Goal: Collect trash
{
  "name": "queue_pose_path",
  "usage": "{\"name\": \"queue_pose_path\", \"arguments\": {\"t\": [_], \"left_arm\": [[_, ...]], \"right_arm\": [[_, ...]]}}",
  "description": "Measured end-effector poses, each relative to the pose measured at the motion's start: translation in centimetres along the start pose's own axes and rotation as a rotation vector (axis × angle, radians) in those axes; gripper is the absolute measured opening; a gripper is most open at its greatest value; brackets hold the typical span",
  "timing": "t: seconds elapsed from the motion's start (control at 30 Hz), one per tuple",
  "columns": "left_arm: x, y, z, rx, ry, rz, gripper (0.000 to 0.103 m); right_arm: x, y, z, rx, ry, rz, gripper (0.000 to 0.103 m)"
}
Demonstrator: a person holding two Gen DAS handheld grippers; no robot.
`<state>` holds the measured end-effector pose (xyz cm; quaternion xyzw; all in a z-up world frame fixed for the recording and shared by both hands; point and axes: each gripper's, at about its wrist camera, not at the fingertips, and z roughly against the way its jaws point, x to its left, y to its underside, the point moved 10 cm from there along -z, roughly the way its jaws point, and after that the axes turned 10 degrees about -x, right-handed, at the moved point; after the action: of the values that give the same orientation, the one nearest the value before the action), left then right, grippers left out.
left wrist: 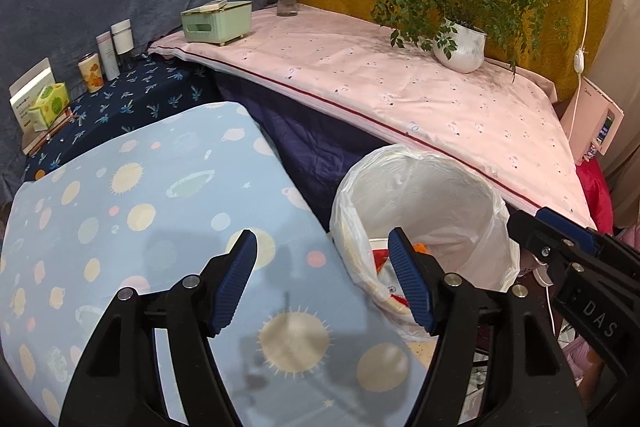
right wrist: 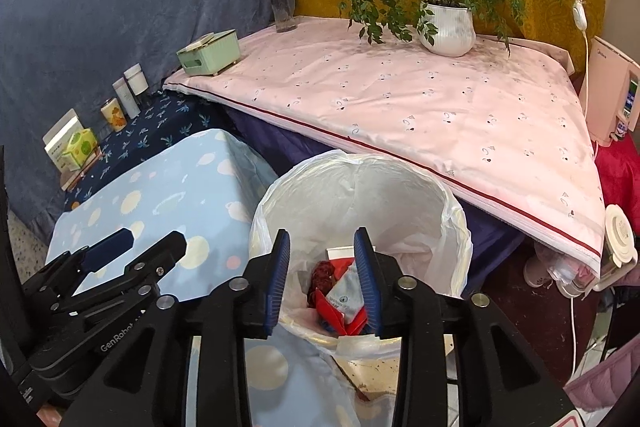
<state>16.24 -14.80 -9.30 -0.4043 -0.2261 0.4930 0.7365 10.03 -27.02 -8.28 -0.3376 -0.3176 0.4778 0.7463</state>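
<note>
A trash bin lined with a white plastic bag (right wrist: 452,223) stands between the blue planet-print table and the pink-covered table; it also shows in the left wrist view (left wrist: 480,195). Red and white wrappers (right wrist: 340,295) lie at its bottom, and show partly in the left wrist view (left wrist: 380,259). My right gripper (right wrist: 323,281) is open and empty, hovering right above the bin's mouth. My left gripper (left wrist: 322,283) is open and empty over the blue table's right edge, next to the bin. The right gripper (left wrist: 560,239) shows at the right of the left wrist view.
The blue planet-print table (left wrist: 140,211) lies at the left. The pink-covered table (right wrist: 400,99) bears a potted plant (right wrist: 446,27), a flower vase (right wrist: 282,7) and a green tissue box (right wrist: 208,55). Bottles and boxes (left wrist: 92,67) stand on a dark shelf. A white appliance (right wrist: 612,95) is at right.
</note>
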Motion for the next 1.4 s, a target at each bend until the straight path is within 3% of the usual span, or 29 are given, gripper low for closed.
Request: {"name": "queue_pose_path", "arguments": {"t": [0.33,0.4,0.53,0.63,0.77,1.4], "left_arm": [[1.9,1.5,1.8,-0.003,-0.067,0.005,0.083],[2.3,1.8,2.0,-0.002,-0.079,0.006,0.086],[2.6,2.3,2.4,0.003,-0.087,0.013,0.09],[2.8,2.8,2.6,0.007,-0.106,0.002,0.094],[3.0,3.5,2.6,0.027,-0.116,0.003,0.095],[1.8,4.6,2.6,0.052,-0.117,-0.012,0.095]], "right_arm": [[0.3,1.8,0.6,0.025,0.039,0.062,0.051],[0.1,2.1,0.8,0.03,0.052,0.068,0.061],[0.0,2.8,1.0,0.04,0.061,0.082,0.069],[0.1,3.3,1.1,0.05,0.061,0.087,0.084],[-0.2,3.8,1.1,0.061,0.068,0.097,0.09],[-1.4,5.4,1.5,0.076,0.1,0.133,0.091]]}}
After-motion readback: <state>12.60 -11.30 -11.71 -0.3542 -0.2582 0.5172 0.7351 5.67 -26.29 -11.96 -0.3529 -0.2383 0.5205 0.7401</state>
